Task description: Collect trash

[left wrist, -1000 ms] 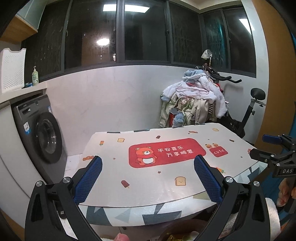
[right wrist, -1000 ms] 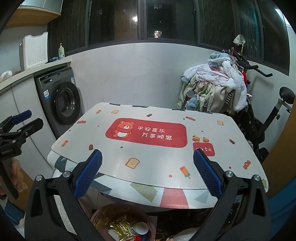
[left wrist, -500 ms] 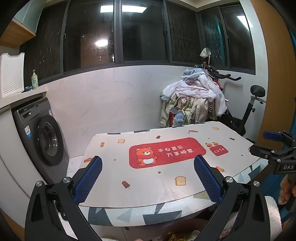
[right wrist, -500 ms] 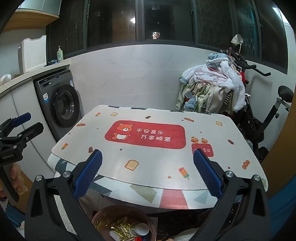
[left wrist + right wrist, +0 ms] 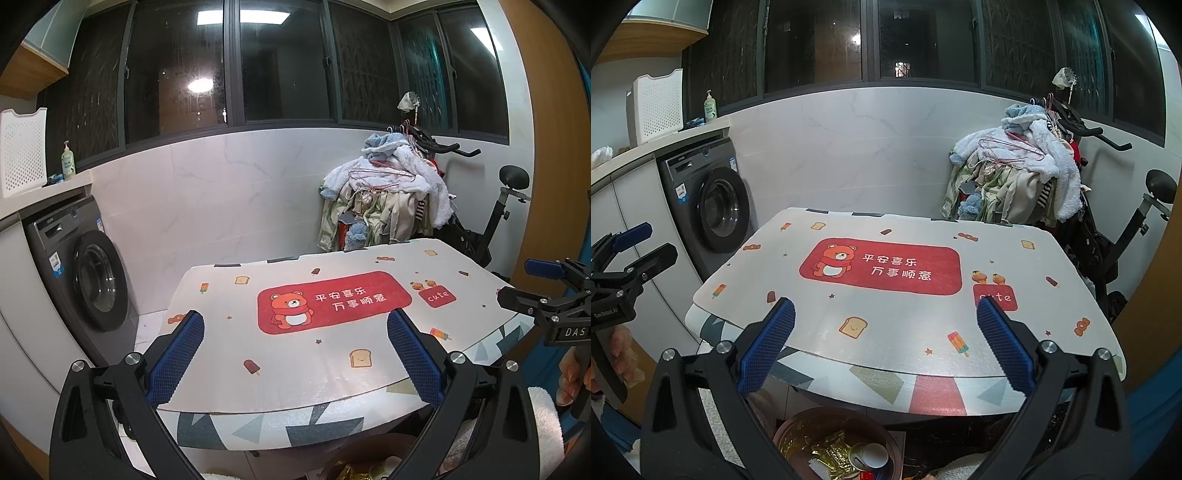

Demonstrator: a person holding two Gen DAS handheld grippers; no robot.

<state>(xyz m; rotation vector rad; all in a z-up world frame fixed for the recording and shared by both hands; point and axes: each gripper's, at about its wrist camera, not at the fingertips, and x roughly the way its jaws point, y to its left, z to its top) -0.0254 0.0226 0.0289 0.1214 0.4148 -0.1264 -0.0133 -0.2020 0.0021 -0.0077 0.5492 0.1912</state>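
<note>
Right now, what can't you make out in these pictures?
- Bin: right wrist view, cut off by the bottom edge; most contents unreadable.
- Left wrist view: bin hidden by the table edge, only a sliver visible.
- Bottle label: too small.
- Outside the windows: dark, only reflections.

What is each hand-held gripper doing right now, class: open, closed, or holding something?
Left hand-held gripper: open, holding nothing.
Right hand-held gripper: open, holding nothing.

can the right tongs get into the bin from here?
Probably yes. The right tongs are open and empty, and the bin sits just below them in front of the table, open-topped with trash inside. Nothing covers its mouth; they'd need to tilt down.
</note>
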